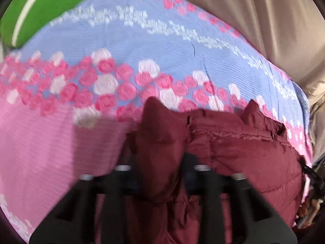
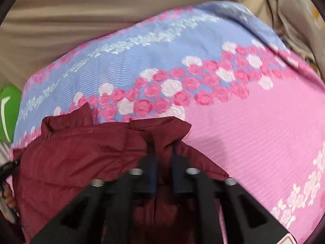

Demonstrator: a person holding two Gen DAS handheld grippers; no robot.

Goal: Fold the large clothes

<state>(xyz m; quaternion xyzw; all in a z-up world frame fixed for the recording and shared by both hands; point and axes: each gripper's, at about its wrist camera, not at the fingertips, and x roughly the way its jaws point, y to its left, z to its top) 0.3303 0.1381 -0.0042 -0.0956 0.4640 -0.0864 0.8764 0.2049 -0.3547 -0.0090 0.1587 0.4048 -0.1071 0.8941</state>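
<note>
my left gripper (image 1: 160, 142) and right gripper (image 2: 162, 152) each clench a fold of the maroon puffer jacket (image 2: 81, 152), which lies on the rose-patterned pink and blue bedspread (image 2: 254, 132). beige curtain (image 2: 61, 16) behind the far edge; green cushion (image 1: 40, 6) at one corner.

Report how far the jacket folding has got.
Done: the maroon puffer jacket lies on the floral bedspread. In hand: the left gripper and right gripper each pinch its fabric. Left: no neat fold shows yet; it is bunched.
</note>
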